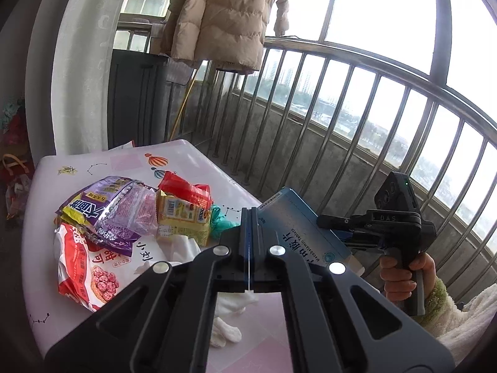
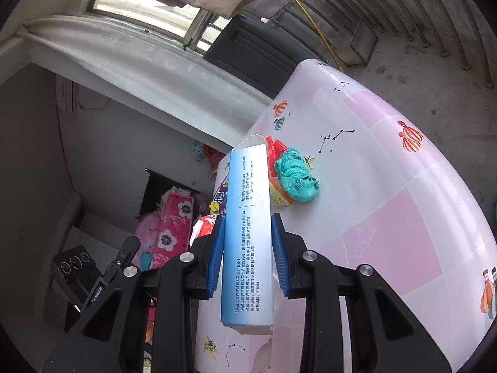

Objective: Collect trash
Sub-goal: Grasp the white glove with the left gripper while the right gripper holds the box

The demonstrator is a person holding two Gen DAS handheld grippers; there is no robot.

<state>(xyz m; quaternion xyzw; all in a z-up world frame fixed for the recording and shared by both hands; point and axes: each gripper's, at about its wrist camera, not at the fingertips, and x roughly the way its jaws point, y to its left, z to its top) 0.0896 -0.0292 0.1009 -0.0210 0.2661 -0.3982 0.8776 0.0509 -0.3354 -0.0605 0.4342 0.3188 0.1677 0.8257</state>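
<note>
**While your right gripper holds the box, the left is closed on nothing**

Though much of the pile shows in the left view, your own left gripper (image 1: pixel 248 233) covers its near side, and the white tissue (image 1: pixel 226 332) under it shows only in scraps. Its jaws meet flush, with nothing between them. At the far left, a heap of cloth and bags on the floor is too dim to make out.

On the table (image 1: pixel 192 155) lie a red-and-white bag (image 1: pixel 90 267), a purple bag (image 1: pixel 115 214) over it, a yellow packet (image 1: pixel 183 220) with a red wrapper (image 1: pixel 183 188) on top, and a green wad (image 1: pixel 222 222) just beside that. From your right wrist only the wad (image 2: pixel 295 175) shows whole; the box hides most of the pile.

Further right, the blue box (image 2: pixel 248 233) stands lengthwise between your right gripper's (image 2: pixel 248 255) blue pads (image 2: pixel 217 258), which press its two long sides, the jaws partly closed on it. Its near end is torn, and past it the end flap is hard to read. In the left view the box (image 1: pixel 298 227) is raised off the table, near its right edge.

Right of the pile the tabletop is bare to its rim. Beyond that edge is open floor, then the railing (image 1: pixel 341 108). Your hand (image 1: pixel 403 270) and a fleece sleeve (image 1: pixel 459 320) are cut off at the frame's right.
</note>
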